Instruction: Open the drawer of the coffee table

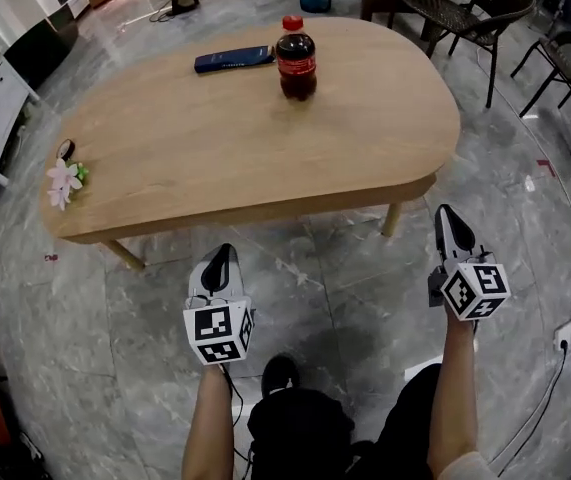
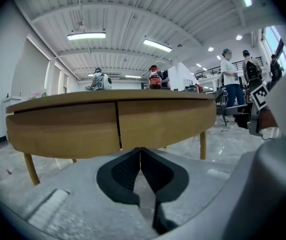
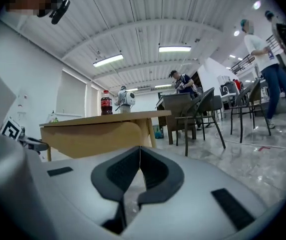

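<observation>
Black-padded jaws on the left gripper (image 1: 222,253) and right gripper (image 1: 449,213) are pressing together, pinching nothing, near the coffee table (image 1: 185,158) but not touching it. Its drawer (image 2: 163,123) is sitting flush under the tabletop edge, so reaching, gripping and pulling are all waiting.

Both bare forearms reach forward side by side, the left claw (image 1: 219,258) and the right claw (image 1: 449,220) each empty with jaws pressed together.
</observation>
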`<action>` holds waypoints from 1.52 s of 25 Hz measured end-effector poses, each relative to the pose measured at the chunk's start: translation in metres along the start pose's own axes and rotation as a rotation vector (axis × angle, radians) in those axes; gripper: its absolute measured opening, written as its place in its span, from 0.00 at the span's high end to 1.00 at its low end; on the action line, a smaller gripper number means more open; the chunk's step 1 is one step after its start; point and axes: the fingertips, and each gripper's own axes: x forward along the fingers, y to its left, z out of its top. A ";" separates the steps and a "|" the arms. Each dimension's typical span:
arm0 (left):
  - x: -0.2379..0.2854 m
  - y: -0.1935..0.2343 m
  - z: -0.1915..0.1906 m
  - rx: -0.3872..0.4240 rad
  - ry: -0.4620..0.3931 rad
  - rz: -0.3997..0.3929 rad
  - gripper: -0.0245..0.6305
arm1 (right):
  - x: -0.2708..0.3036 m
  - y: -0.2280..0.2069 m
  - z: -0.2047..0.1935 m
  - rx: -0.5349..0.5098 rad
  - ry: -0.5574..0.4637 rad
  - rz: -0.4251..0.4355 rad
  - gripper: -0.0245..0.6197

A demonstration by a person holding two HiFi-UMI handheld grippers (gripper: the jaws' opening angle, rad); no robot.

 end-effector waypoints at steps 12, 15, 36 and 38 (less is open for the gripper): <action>0.024 0.019 0.024 -0.109 -0.111 0.026 0.94 | 0.002 -0.007 -0.033 -0.041 -0.010 0.120 0.93; 0.027 0.020 0.027 -0.099 -0.106 0.025 0.93 | 0.003 -0.006 -0.044 -0.025 0.001 0.137 0.93; 0.041 0.009 0.040 -0.060 -0.119 0.038 0.56 | 0.041 0.004 -0.032 -0.077 0.023 0.186 0.58; 0.041 0.009 0.040 -0.053 -0.112 0.029 0.56 | 0.044 0.007 -0.028 -0.106 0.017 0.163 0.58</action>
